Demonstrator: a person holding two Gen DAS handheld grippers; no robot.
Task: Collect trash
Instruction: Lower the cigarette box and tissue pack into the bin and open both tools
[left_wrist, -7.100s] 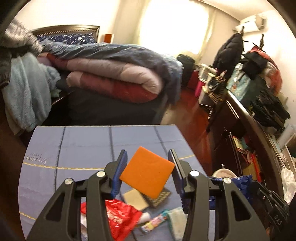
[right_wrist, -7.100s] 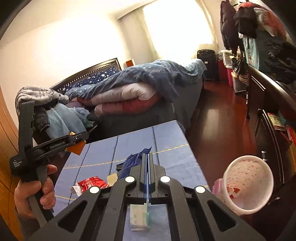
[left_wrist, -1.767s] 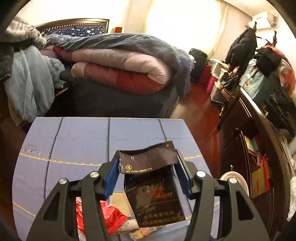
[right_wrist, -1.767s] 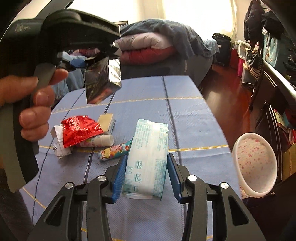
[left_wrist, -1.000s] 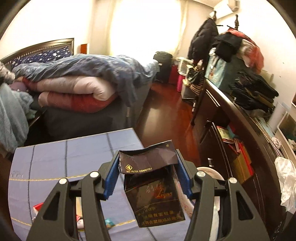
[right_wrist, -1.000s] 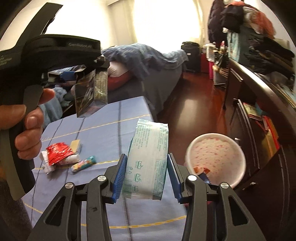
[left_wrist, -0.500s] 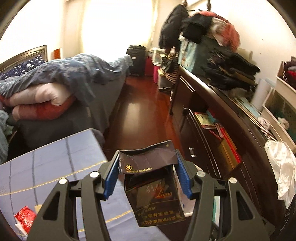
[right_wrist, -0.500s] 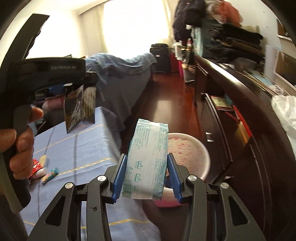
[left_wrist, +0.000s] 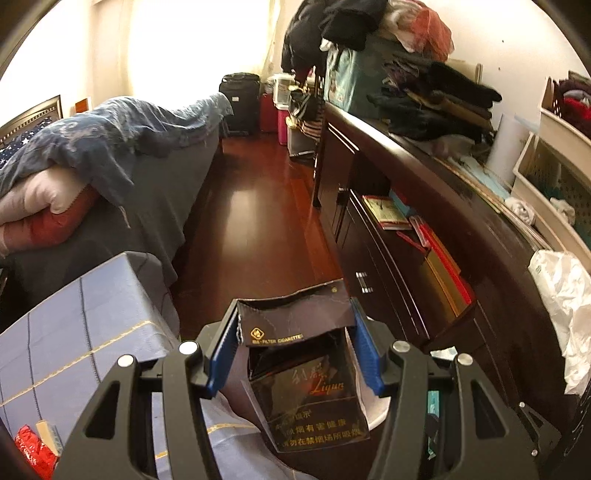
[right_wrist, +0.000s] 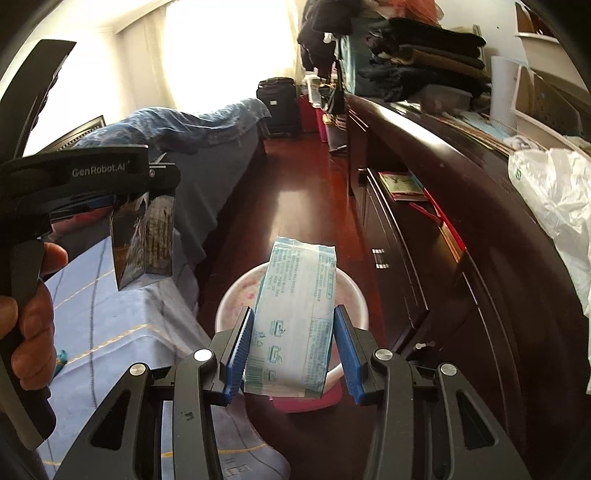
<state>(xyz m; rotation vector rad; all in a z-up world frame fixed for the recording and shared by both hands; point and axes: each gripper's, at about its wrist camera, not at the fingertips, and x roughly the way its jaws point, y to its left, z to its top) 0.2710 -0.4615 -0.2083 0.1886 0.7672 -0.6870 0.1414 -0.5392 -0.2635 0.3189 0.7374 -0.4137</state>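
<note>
the trash in hand comes first: the right gripper (right_wrist: 293, 354) is clamped on a pale tissue packet (right_wrist: 295, 321), held upright and poking well past the blue pads, right over the white speckled bin (right_wrist: 354, 295) on the floor. if it lets go from here i'd guess the packet drops in, though tall and light as it is, it could tip and catch the rim. the left gripper (left_wrist: 295, 349) is clamped on a torn dark cigarette box (left_wrist: 310, 384), its flap bent over the top; in the right camera it hangs off to the side, above the edge of the blue-covered table (right_wrist: 110, 314), not the bin, so an early release would likely land it on the cloth or the floor. farther back a red wrapper (left_wrist: 31, 450) and other scraps wait on the table, easy to forget.
</note>
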